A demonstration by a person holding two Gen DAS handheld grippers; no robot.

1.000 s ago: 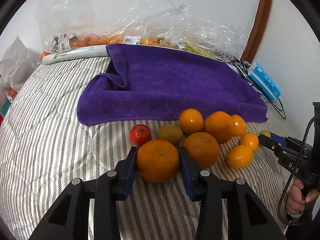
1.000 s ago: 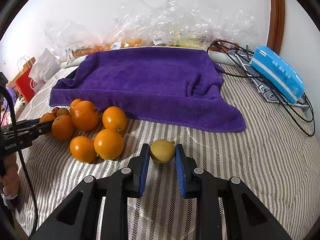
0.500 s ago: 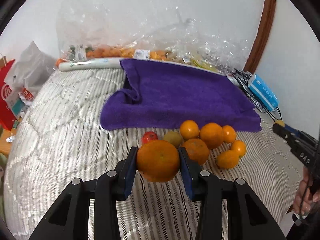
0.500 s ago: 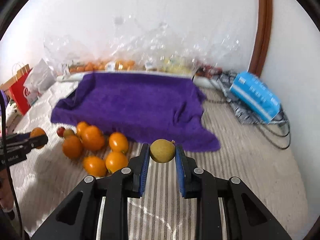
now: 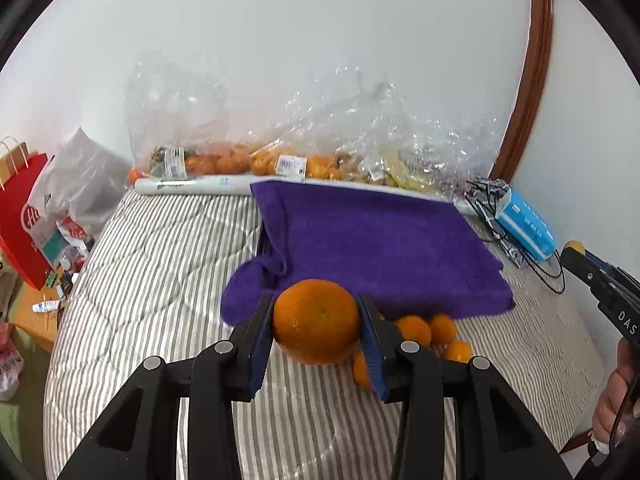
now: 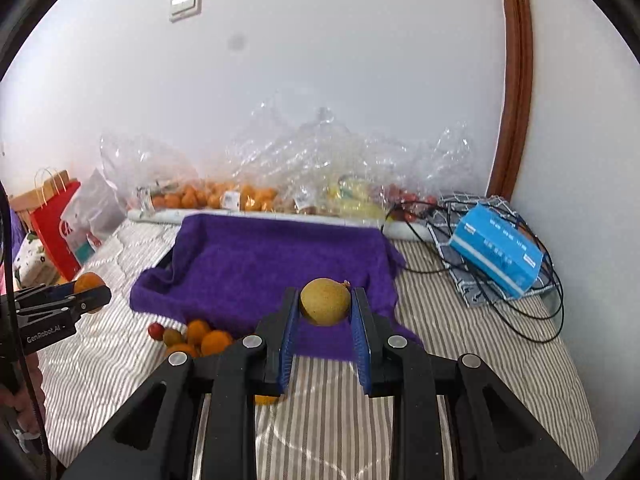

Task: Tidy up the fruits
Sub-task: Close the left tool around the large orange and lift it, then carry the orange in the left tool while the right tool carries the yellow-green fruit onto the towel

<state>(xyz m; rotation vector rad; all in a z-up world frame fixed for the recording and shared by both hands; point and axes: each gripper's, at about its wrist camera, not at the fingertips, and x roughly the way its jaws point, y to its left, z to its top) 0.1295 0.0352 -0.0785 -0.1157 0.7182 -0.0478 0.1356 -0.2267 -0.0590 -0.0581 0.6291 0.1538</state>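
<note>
My left gripper (image 5: 316, 322) is shut on a large orange (image 5: 316, 320) and holds it high above the striped bed. My right gripper (image 6: 325, 304) is shut on a small yellow-green fruit (image 6: 325, 301), also raised. A pile of several oranges (image 5: 424, 330) lies on the bed by the front edge of the purple towel (image 5: 380, 248); in the right wrist view the pile (image 6: 204, 338) includes a small red fruit (image 6: 156, 331). The right gripper also shows at the right edge of the left wrist view (image 5: 600, 284), the left gripper at the left edge of the right wrist view (image 6: 64, 304).
Clear plastic bags of fruit (image 5: 280, 160) line the wall behind the towel. A blue box (image 6: 496, 254) and black cables (image 6: 536, 312) lie at the right. A red paper bag (image 5: 24, 216) stands off the bed's left side. The striped bedspread (image 5: 152, 264) stretches left of the towel.
Both grippers have risen well above the bed with their fruits held. The fruit pile and towel now look smaller and farther below.
</note>
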